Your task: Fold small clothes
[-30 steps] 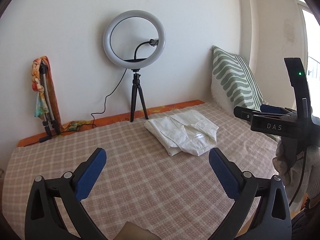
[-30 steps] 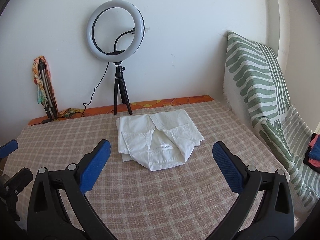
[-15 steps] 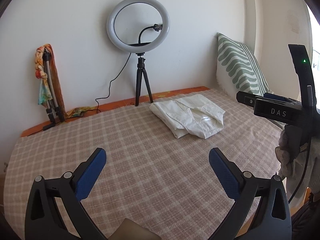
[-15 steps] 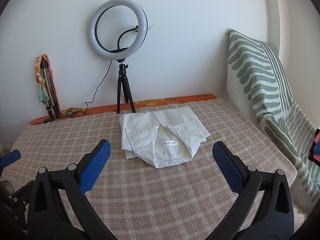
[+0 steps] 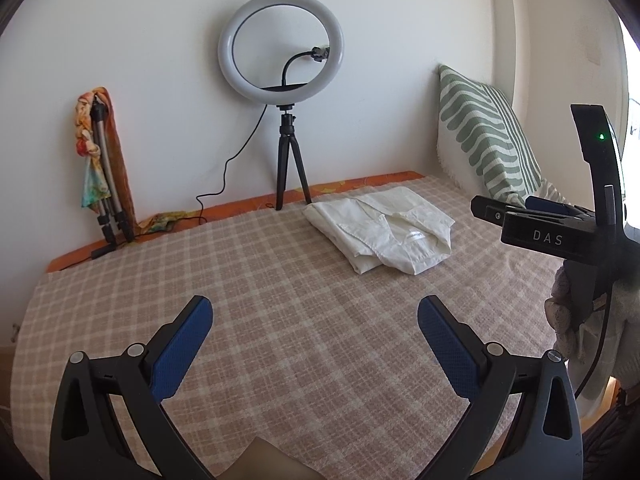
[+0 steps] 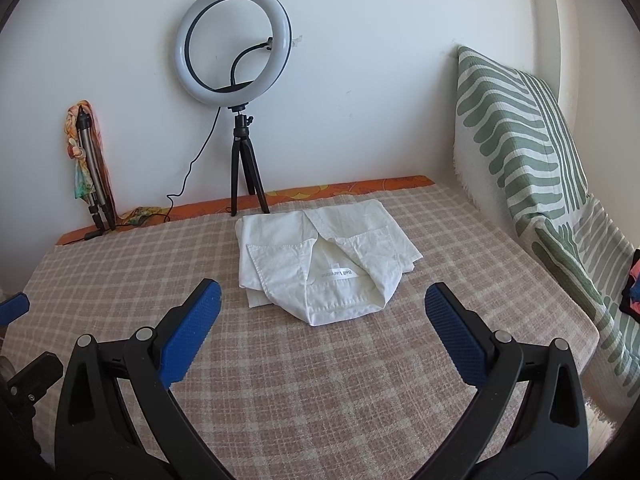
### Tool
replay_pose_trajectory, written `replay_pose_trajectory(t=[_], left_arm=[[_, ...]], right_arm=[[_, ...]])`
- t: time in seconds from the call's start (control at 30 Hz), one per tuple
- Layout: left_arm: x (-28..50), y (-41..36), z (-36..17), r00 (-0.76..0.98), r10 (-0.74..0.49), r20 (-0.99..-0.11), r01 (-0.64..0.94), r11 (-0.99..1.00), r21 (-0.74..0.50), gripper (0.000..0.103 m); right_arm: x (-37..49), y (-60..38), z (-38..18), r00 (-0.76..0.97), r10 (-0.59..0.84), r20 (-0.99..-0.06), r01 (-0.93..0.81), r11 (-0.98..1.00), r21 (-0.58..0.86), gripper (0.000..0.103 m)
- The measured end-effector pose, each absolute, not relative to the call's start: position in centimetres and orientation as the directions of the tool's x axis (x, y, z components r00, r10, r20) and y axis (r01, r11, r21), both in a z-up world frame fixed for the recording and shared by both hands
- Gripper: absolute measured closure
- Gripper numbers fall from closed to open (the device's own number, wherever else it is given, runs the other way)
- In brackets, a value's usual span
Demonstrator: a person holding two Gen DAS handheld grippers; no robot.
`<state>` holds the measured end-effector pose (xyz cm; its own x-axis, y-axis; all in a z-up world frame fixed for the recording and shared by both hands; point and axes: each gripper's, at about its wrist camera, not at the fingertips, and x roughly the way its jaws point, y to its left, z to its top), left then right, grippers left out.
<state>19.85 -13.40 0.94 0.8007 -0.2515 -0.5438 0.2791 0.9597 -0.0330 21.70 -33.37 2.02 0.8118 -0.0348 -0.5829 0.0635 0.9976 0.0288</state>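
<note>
Left wrist view: left gripper (image 5: 315, 312) jaws wide apart, empty. Folded white shirt (image 5: 382, 232) far ahead, off to right on checked bed cover (image 5: 256, 288).

Right wrist view: right gripper (image 6: 322, 300) jaws wide apart, empty. Shirt (image 6: 320, 260) straight ahead, near, collar toward jaws. Right gripper nearer.

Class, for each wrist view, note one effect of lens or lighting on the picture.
Left wrist view: daylight blows out the right edge beside the striped cushion. Right wrist view: fisheye bows the checked bedcover, yet the white shirt stays sharp, its label readable.
</note>
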Motion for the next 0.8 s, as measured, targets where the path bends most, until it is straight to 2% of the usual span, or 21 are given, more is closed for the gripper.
replay_pose_trajectory(t=[0.8], left_arm=[[19.67, -13.41, 0.73, 0.793, -0.257, -0.553, 0.282, 0.958, -0.04, 0.001]], right_arm=[[21.88, -33.23, 1.38, 0.804, -0.02, -0.594, 0.054, 0.998, 0.039, 0.0]])
